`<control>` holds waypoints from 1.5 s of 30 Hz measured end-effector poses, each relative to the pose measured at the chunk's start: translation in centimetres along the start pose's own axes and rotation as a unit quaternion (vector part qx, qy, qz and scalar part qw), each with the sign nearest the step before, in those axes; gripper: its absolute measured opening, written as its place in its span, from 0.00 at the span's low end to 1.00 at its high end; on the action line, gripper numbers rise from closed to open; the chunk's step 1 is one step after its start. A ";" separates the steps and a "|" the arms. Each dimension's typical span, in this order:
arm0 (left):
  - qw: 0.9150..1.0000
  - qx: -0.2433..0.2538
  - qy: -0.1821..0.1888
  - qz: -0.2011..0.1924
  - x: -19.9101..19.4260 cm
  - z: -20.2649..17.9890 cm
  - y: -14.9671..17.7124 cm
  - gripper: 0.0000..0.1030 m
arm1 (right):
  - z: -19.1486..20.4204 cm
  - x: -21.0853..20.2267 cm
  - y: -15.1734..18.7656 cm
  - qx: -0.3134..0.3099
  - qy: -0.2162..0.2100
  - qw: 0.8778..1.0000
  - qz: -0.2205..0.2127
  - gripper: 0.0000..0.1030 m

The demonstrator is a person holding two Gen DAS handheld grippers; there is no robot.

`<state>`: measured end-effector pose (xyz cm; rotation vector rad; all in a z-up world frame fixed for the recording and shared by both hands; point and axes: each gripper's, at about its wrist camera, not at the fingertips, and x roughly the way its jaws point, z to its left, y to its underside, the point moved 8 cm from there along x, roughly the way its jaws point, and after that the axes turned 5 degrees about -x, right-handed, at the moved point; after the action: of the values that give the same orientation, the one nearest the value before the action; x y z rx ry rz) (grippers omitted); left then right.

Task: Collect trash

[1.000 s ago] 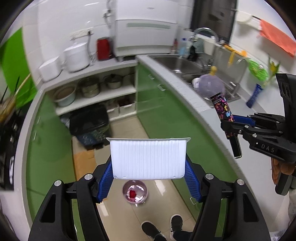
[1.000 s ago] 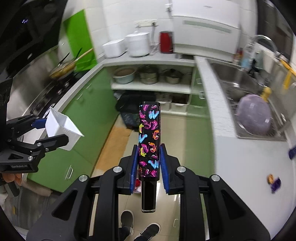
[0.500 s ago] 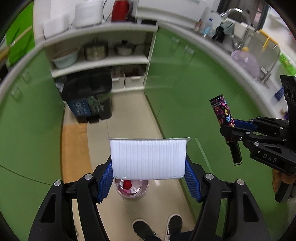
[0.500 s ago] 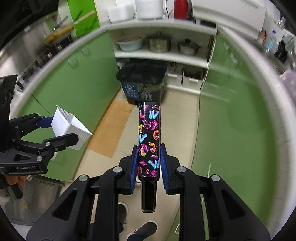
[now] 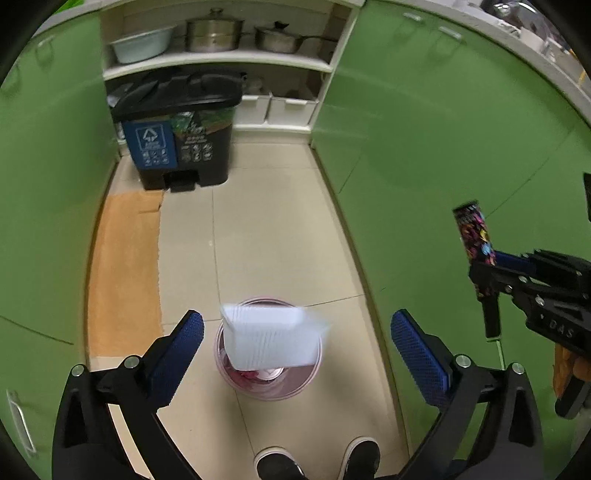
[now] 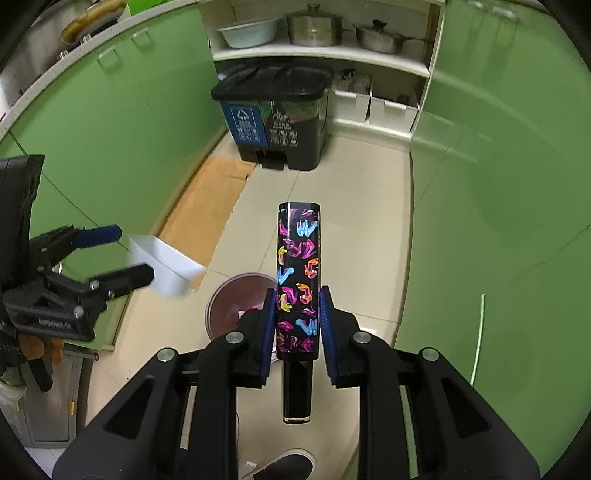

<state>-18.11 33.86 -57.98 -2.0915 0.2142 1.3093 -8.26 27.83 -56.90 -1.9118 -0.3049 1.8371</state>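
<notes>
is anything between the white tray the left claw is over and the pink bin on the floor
Nothing visible. The white tray is blurred and loose between the left claw's jaws, which have just been opening, directly over the pink bin. The right claw, gripping the patterned tube, is off to the side.

Pots and basin on shelf; green cabinets; orange mat.

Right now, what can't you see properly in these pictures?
- White tray: blurred in both views; the left gripper has just been opening.
- Pink bin: contents hidden by the tray (left view) and the right gripper (right view).
- Patterned tube: label too small to read.
</notes>
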 end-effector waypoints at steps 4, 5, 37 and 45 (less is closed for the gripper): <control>1.000 -0.014 -0.007 0.007 0.6 1.4 -0.1 0.95 | 0.5 0.8 0.3 -0.003 -0.004 1.000 0.006 0.22; 1.000 -0.017 -0.008 0.005 0.5 1.6 -0.2 0.95 | 0.9 1.0 0.3 -0.007 -0.007 1.000 0.009 0.22; 0.996 -0.070 -0.033 -0.037 -7.9 6.6 -2.1 0.95 | 7.6 3.8 -4.0 -0.047 -0.053 0.997 0.029 0.97; 0.998 -0.031 -0.014 -0.045 -19.9 -1.9 -7.6 0.95 | 4.5 -12.0 -8.0 -0.010 -0.039 0.999 0.004 0.97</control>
<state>-22.94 34.66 -37.13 -2.1086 0.0680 1.3059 -12.38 29.91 -42.48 -1.8611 -0.3441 1.9227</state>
